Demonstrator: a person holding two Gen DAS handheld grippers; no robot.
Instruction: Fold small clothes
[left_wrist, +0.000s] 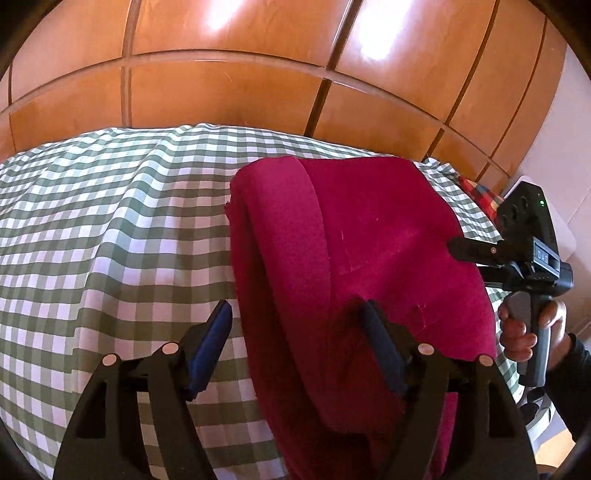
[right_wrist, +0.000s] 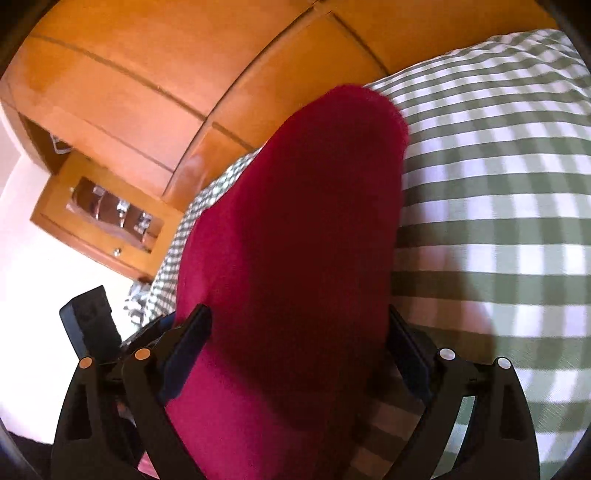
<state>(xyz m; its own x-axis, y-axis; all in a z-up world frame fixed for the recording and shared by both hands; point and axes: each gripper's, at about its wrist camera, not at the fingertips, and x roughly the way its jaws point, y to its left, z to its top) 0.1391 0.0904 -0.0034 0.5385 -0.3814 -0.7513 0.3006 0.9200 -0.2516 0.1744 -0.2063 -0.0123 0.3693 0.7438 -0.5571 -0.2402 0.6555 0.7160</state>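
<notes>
A magenta cloth garment (left_wrist: 354, 243) lies folded on the green-and-white checked bed cover (left_wrist: 110, 229). My left gripper (left_wrist: 299, 332) is open over the garment's near left edge, its right finger (left_wrist: 380, 347) resting on the cloth and its left finger (left_wrist: 210, 343) over the cover. My right gripper (left_wrist: 465, 251) shows in the left wrist view at the garment's right edge. In the right wrist view the garment (right_wrist: 295, 240) fills the space between the open jaws of my right gripper (right_wrist: 295, 332); the cloth passes between them without being pinched.
A wooden panelled headboard (left_wrist: 258, 74) runs behind the bed. A wooden nightstand (right_wrist: 99, 218) stands beside the bed in the right wrist view. A multicoloured checked cloth (left_wrist: 480, 192) lies at the bed's far right. The person's hand (left_wrist: 524, 332) holds the right gripper's handle.
</notes>
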